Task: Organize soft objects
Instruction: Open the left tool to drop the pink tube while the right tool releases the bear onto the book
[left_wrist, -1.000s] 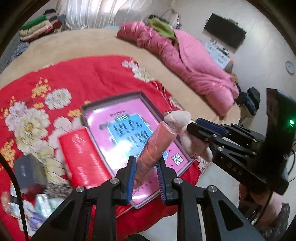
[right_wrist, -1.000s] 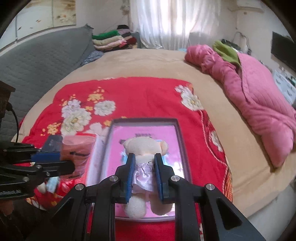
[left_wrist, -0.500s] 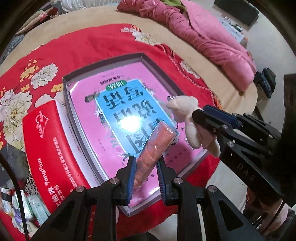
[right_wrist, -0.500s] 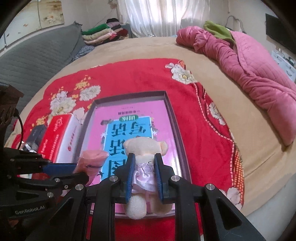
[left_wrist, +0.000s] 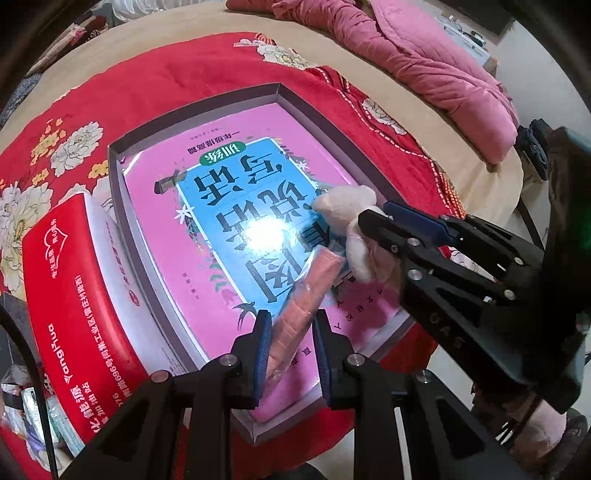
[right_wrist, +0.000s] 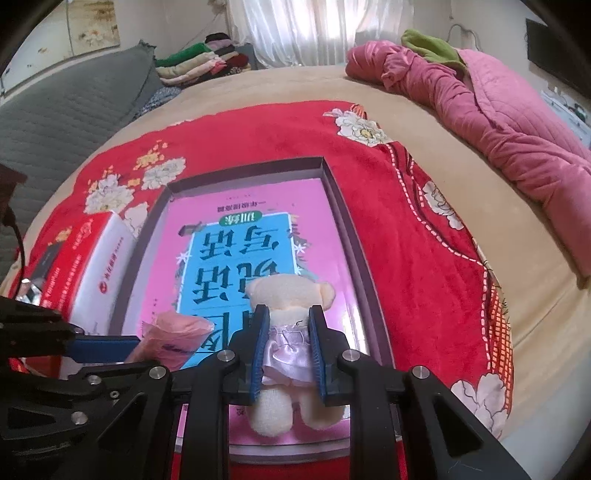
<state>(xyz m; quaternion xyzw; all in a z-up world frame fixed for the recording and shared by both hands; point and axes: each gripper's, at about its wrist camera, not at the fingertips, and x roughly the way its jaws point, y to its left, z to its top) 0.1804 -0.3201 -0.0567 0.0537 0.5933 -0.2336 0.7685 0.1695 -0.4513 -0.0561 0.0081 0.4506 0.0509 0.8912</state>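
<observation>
My left gripper is shut on a pink rolled cloth in clear wrap, held low over the near end of a shallow grey box. A pink and blue book lies flat in the box. My right gripper is shut on a cream teddy bear in a lilac dress, its head over the book and its feet past the box's near edge. From the left wrist view the bear and the right gripper sit just right of the roll; the roll shows left of the bear.
A red and white carton lies against the box's left side on the red flowered blanket. A pink quilt is bunched at the far right of the bed. Folded clothes are stacked at the back. Small packets lie at the near left.
Both grippers have come down toward the box with their loads; the book now fills more of both views. The grips look unchanged.
</observation>
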